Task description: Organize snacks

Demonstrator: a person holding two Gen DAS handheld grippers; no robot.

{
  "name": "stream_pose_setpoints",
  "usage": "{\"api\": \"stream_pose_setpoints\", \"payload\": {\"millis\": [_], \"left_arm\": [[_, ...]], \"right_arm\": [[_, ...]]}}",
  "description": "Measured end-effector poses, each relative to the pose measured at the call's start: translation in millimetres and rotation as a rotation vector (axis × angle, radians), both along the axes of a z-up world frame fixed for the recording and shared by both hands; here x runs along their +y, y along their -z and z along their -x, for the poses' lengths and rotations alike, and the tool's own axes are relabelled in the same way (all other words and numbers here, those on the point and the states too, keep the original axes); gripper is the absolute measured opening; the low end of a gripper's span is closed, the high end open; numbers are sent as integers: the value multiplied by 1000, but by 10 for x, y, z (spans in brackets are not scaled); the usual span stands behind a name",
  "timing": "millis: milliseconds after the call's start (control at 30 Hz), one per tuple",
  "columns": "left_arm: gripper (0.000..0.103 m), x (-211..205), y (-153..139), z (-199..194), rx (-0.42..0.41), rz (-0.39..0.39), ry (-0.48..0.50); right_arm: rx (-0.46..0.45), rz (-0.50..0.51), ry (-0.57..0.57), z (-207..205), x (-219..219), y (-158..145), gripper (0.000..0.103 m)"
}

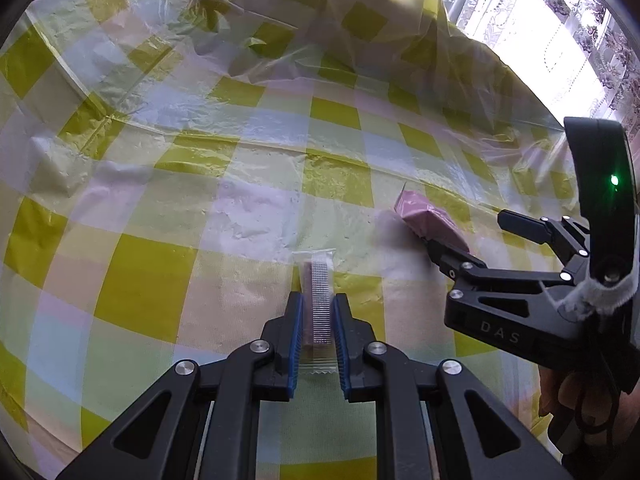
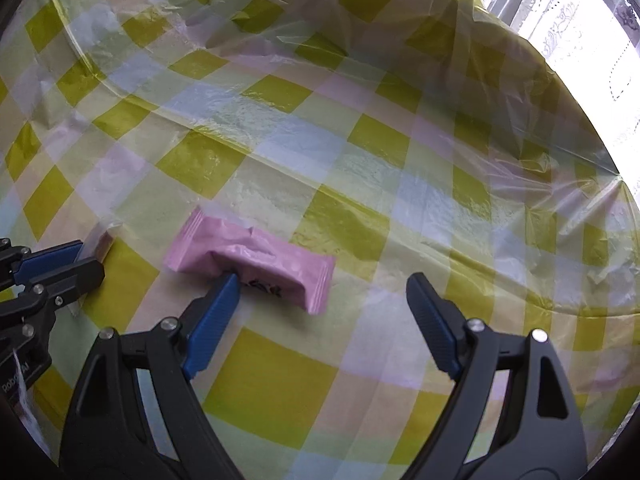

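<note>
While left gripper (image 1: 316,320) clamps the clear-wrapped wafer (image 1: 318,300), right gripper (image 2: 324,300) gapes wide by the pink packet (image 2: 256,264). Neither snack looks sorted yet; no container in view.

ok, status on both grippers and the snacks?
Left gripper shut on clear snack pack. Right gripper open at pink snack pack. Nothing in the way.

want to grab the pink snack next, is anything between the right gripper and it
Nothing visible. The right gripper is open with the pink snack packet lying on the checked tablecloth just ahead, near its left finger. The left gripper holds a clear-wrapped snack off to the side.
</note>
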State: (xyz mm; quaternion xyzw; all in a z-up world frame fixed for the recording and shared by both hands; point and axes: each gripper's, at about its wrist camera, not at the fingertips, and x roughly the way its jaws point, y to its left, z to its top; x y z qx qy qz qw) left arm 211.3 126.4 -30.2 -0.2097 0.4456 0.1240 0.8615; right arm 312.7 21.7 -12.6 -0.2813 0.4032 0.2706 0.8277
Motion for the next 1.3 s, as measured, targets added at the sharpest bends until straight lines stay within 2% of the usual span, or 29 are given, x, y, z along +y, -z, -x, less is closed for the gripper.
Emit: {"api": "stream_pose_setpoints", "payload": {"millis": [233,333,400,467,767,1000,1300], "left_arm": [[16,29,-6,16,-19,-7,2],[16,0,-4,17,-20,-30,7],[16,-33,-5,7,-14,-56,13],[16,-66,-8,-4,-3,-83,17],[16,-325,-11,85,79,-223,37],[16,-511,-22,338,118,-238,59],[16,-721,-31,750,168,-237,81]], "right_arm": [[61,-83,56,-161,127,56,85],[123,-150,71,-156,79,65,68],[148,-179,71,-109,52,56,45],[136,-165,60,-16,66,39,25],[142,-169,166,366,-229,38,24],[171,-159,220,717,-536,41,24],[188,-115,216,1253,-837,50,24]]}}
